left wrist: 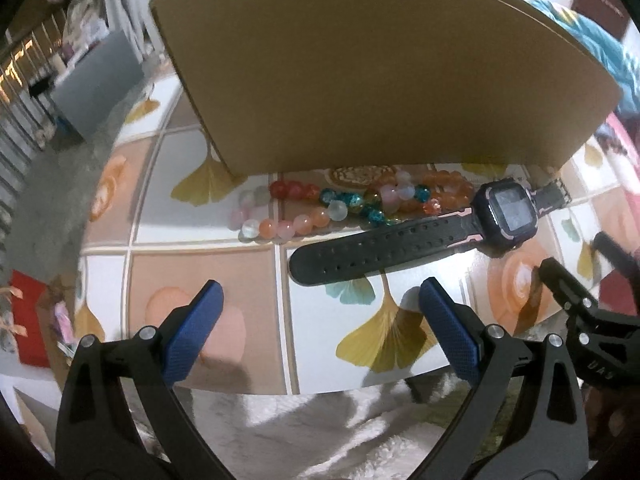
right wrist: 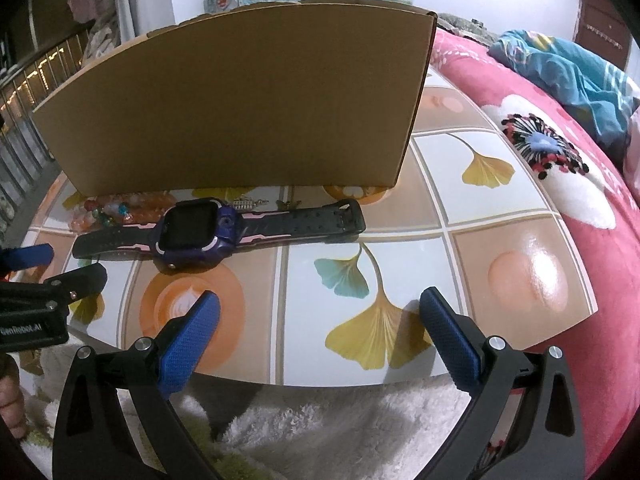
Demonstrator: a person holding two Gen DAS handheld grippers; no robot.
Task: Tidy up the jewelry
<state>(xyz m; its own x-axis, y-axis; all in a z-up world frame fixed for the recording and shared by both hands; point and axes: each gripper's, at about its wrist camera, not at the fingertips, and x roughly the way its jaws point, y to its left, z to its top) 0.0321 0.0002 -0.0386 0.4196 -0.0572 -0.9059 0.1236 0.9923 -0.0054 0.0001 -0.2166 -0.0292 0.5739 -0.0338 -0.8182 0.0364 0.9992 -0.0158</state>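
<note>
While both tools hover low over the near edge of the glossy tiled table (left wrist: 208,264) with ginkgo-leaf print, neither touches anything.

Left hand-held gripper (left wrist: 320,332): blue-padded fingers (left wrist: 192,340) spread wide, nothing between them, aimed forward and level at the table top. Seen from the right wrist view it sits at the left edge of the frame, just beside the right tool.

Right hand-held gripper (right wrist: 318,334): likewise spread, empty, fingers (right wrist: 450,340) pointing across the table; part of a person's hand shows at lower left of that view.

Dark purple-and-black wristwatch with pink trim (left wrist: 432,226): lies flat, strap stretched out, centre-right of the left view, centre-left of the right view (right wrist: 200,230).

Heap of coloured glass-bead bracelets (left wrist: 344,202) in red, orange, teal and milky white: just behind the watch, at the foot of the plain brown cardboard box (left wrist: 360,80), which stands upright filling the upper middle of both frames.

Pink floral blanket (right wrist: 560,160): right of the table.
</note>
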